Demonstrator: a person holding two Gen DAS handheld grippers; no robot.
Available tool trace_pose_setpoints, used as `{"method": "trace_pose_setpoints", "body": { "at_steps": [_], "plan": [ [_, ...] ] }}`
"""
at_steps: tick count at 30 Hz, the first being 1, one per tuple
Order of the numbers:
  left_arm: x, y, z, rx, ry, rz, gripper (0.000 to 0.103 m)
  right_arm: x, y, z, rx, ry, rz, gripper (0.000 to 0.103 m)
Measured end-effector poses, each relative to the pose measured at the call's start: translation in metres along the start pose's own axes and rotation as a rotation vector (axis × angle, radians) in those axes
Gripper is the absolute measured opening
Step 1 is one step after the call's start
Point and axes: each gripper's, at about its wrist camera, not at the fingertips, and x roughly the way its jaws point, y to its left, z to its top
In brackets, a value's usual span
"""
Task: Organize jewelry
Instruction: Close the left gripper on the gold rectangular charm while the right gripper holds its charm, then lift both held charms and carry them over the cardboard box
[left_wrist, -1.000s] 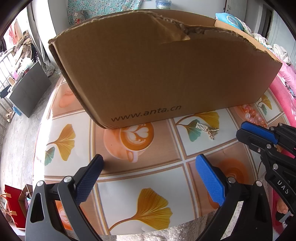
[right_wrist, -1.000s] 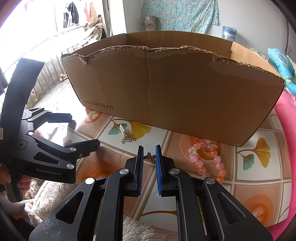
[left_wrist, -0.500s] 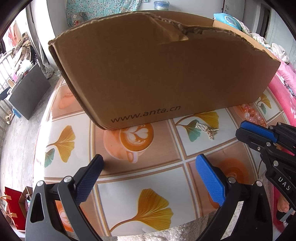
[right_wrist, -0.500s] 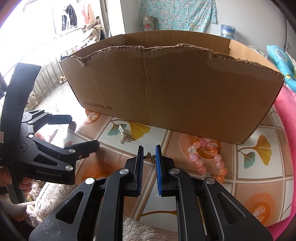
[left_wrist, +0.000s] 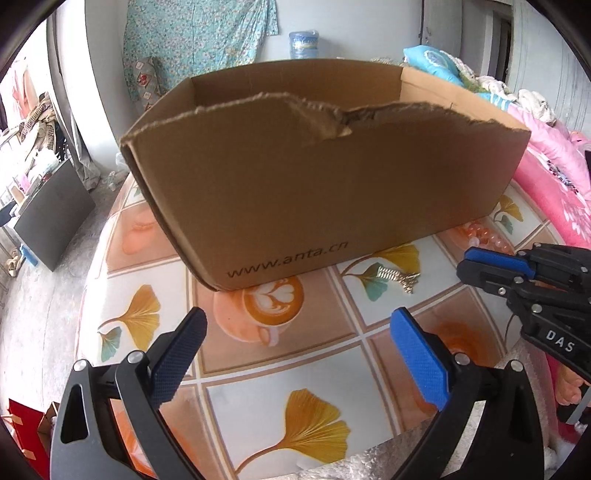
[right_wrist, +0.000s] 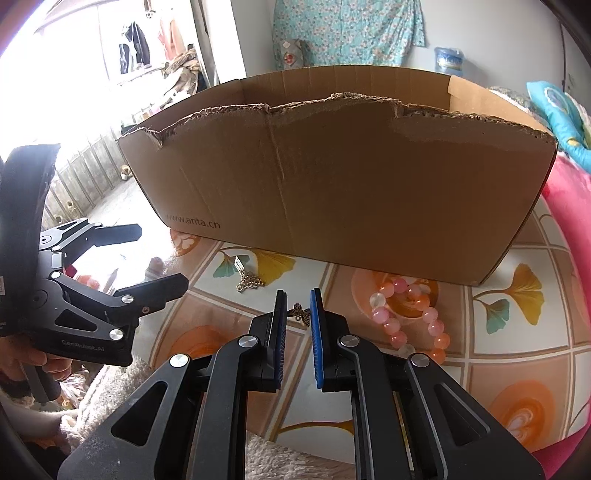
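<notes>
One cardboard box (right_wrist: 351, 184) sits on the tabletop (left_wrist: 258, 410). In front of it lie three pieces of jewelry: one pink bead bracelet (right_wrist: 410, 317), one gold chain pendant (right_wrist: 247, 278) and one small butterfly charm (right_wrist: 301, 313). The right tool (right_wrist: 298, 325) hovers by the charm, blades nearly pressed together, empty. The left tool (left_wrist: 295, 362) is spread wide, empty.

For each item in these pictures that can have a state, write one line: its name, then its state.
Cardboard box: open-topped, near edge torn, upright on table.
Bead bracelet: lying loose on table.
Gold chain piece: lying loose on table.
Butterfly charm: between the narrow jaws, grip unclear.
Left gripper: open, empty.
Right gripper: nearly closed.
</notes>
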Motion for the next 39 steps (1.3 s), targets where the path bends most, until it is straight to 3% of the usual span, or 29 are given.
{"method": "trace_pose_setpoints", "body": {
  "at_steps": [4, 8, 13, 18, 25, 31, 34, 39],
  "plan": [
    [-0.009, -0.003, 0.004, -0.009, -0.048, -0.077, 0.087, -0.003, -0.006, 0.000, 0.009, -0.001, 0.014, 0.011],
    [-0.012, -0.007, 0.007, 0.026, -0.086, -0.149, 0.065, -0.005, -0.011, 0.000, 0.019, -0.003, 0.024, 0.011],
    [-0.010, -0.022, 0.007, 0.090, -0.080, -0.228, 0.039, -0.005, -0.020, 0.001, 0.039, -0.002, 0.041, 0.011],
    [0.000, -0.047, 0.006, 0.161, -0.039, -0.230, 0.017, -0.006, -0.030, 0.004, 0.053, -0.001, 0.055, 0.011],
    [0.015, -0.053, 0.007, 0.189, 0.024, -0.205, 0.011, -0.008, -0.032, 0.008, 0.063, -0.007, 0.061, 0.011],
    [0.021, -0.060, 0.011, 0.223, 0.019, -0.186, 0.010, -0.011, -0.038, 0.009, 0.071, -0.006, 0.060, 0.011],
    [0.024, -0.064, 0.013, 0.238, 0.017, -0.176, 0.002, -0.012, -0.038, 0.007, 0.073, -0.006, 0.060, 0.011],
    [0.023, -0.064, 0.015, 0.242, 0.015, -0.179, 0.000, -0.014, -0.038, 0.008, 0.075, -0.009, 0.060, 0.011]
  ]
}}
